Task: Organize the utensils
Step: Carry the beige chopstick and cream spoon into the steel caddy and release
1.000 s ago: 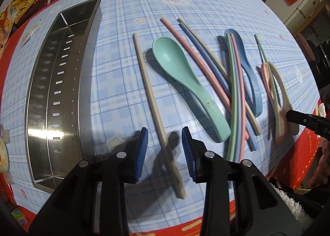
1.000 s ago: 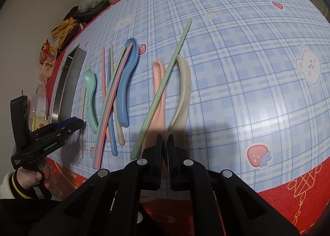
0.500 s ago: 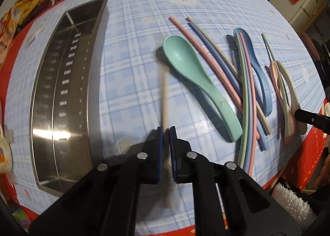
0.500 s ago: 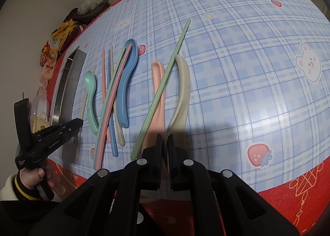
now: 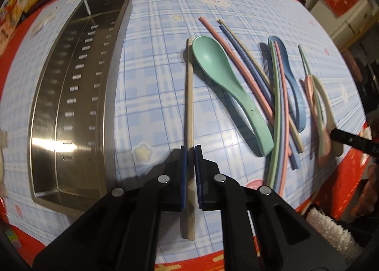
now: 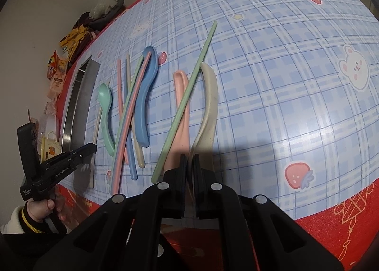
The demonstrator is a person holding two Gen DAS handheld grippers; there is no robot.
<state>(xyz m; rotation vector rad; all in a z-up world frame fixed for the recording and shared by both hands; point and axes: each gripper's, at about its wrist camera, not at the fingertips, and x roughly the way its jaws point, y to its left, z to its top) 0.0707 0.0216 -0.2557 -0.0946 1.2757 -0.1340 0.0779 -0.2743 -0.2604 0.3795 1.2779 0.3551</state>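
Clamping a beige chopstick (image 5: 190, 95) between its blue pads (image 5: 183, 171), the left gripper (image 5: 191, 150) points steeply down at the blue plaid tablecloth (image 5: 151, 34). The stick runs straight ahead from the jaws, its far tip just beside the bowl of a green spoon (image 5: 227, 86), while its near end sticks out behind the pads. Whether the stick is lifted clear of the cloth or touching it I cannot tell. Off to this gripper's left lies a long steel utensil tray (image 5: 71, 95), slotted along its floor and parted by a divider near the far end. To its right, beyond the green spoon, is a loose tangle of pink, blue, green and beige chopsticks (image 5: 279, 114) crossing a blue spoon (image 5: 293, 90).

The right gripper (image 6: 188, 159) has its jaws pressed together, and I cannot tell for certain whether anything is pinched; its tips sit over the handle ends of a pink spoon (image 6: 181, 95) and a beige spoon (image 6: 210, 95). A green chopstick (image 6: 187, 102) lies slantwise across the pink spoon just ahead of it. Far to its left a person's hand (image 6: 45, 209) in a cream sleeve grips the other tool.
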